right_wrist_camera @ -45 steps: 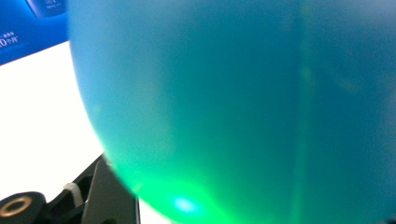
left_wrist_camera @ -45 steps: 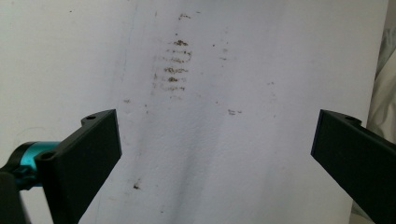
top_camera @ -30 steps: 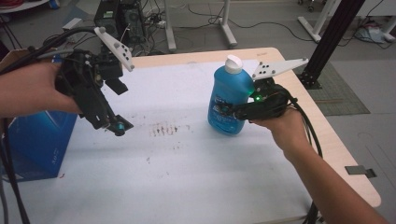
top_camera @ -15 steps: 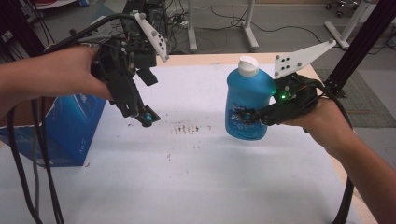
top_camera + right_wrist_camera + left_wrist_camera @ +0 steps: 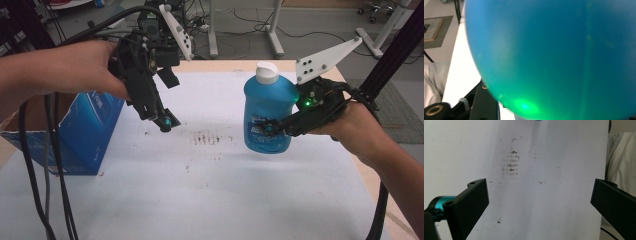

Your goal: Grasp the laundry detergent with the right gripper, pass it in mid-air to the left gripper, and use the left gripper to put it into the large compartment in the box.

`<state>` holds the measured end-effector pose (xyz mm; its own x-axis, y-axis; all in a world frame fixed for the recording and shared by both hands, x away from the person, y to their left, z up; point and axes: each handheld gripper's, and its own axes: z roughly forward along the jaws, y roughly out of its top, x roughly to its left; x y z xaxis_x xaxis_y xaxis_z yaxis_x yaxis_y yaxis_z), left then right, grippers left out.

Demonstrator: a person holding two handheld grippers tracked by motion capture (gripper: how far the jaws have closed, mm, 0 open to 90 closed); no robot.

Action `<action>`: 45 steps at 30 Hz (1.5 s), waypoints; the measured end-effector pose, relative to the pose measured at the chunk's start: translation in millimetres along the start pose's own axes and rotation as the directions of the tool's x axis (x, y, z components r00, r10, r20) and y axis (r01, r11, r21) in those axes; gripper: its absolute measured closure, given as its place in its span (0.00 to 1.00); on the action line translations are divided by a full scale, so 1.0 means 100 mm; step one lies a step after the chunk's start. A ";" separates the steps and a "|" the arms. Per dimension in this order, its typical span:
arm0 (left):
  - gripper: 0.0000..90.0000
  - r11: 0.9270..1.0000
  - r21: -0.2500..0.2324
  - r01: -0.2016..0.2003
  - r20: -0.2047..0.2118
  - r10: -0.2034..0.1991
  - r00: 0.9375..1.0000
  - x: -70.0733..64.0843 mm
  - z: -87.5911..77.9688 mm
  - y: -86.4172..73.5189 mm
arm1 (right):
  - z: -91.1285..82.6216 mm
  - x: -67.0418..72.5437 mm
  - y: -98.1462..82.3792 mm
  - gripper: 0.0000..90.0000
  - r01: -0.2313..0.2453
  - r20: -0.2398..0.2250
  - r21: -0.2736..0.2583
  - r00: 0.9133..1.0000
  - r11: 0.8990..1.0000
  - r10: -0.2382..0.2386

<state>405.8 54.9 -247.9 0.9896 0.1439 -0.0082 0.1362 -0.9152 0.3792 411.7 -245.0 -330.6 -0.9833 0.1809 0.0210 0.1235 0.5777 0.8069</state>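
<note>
A blue bottle (image 5: 270, 115) with a white cap stands upright on the white table cover, right of centre. My right gripper (image 5: 278, 128) is shut on the bottle's lower body, gripping it from the right. In the right gripper view the blue bottle (image 5: 554, 55) presses close against the camera, with one black jaw at the lower left. My left gripper (image 5: 159, 119) hangs above the table's left half, pointing down, jaws open and nothing between them. The left gripper view looks down past its wide-apart fingers (image 5: 469, 205) at the stained cover.
A blue cardboard box (image 5: 75, 135) sits at the table's left edge, under my left forearm. Brown smudges (image 5: 212, 139) mark the white cover (image 5: 200, 200) between the grippers. Cables hang off the left side. A black stand (image 5: 395, 55) rises at the right.
The left gripper has risen and shifted right, away from the box. The right gripper holds the bottle as before, now slightly farther right in the view.
</note>
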 end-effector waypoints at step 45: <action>0.02 0.999 0.004 -0.033 0.037 0.033 0.999 -0.11 -0.08 0.17 | 0.60 0.12 0.55 0.51 0.146 -0.181 0.081 0.975 0.986 -0.130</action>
<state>396.6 41.2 -234.1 0.9945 0.0998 -0.0305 0.1040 -0.9208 0.3760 414.9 -163.8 -321.4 -0.9988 -0.0423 0.0226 -0.0110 0.6602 0.7510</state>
